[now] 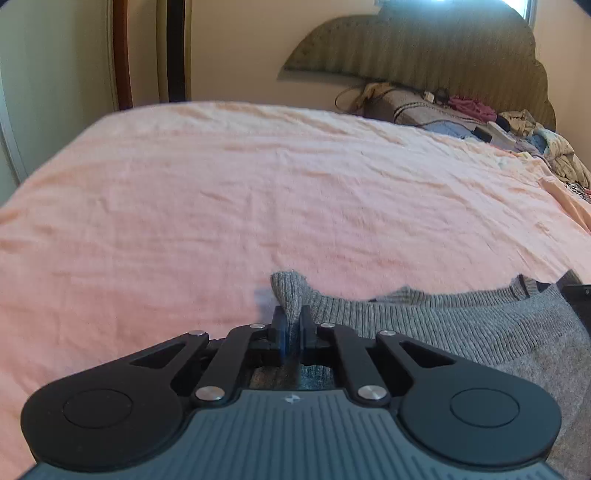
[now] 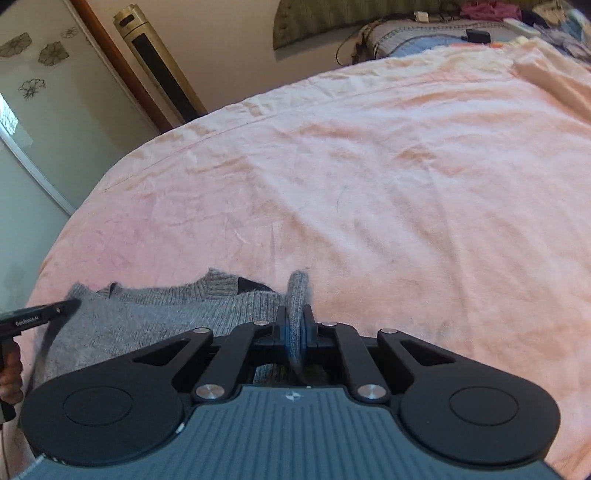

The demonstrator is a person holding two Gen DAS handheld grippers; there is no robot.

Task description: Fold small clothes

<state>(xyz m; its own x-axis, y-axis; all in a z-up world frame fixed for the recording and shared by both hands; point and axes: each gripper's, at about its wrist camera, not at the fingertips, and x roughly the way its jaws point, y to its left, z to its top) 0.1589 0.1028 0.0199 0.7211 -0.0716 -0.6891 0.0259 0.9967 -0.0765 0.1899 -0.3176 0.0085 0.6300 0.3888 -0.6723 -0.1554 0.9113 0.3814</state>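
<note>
While both sets of fingers pinch the ribbed edge of the grey sweater (image 1: 461, 325), the left gripper (image 1: 291, 325) at one corner and the right gripper (image 2: 295, 326) at the other, it stretches between them along the near edge of the bed (image 1: 258, 184).

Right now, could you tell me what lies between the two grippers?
Only the grey sweater, its ribbed edge spanning from the left gripper to the right gripper; both views show it.

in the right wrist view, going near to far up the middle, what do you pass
right tongs shut on the grey sweater → open pink bedsheet → folded blankets at the bed's far end → padded headboard
</note>
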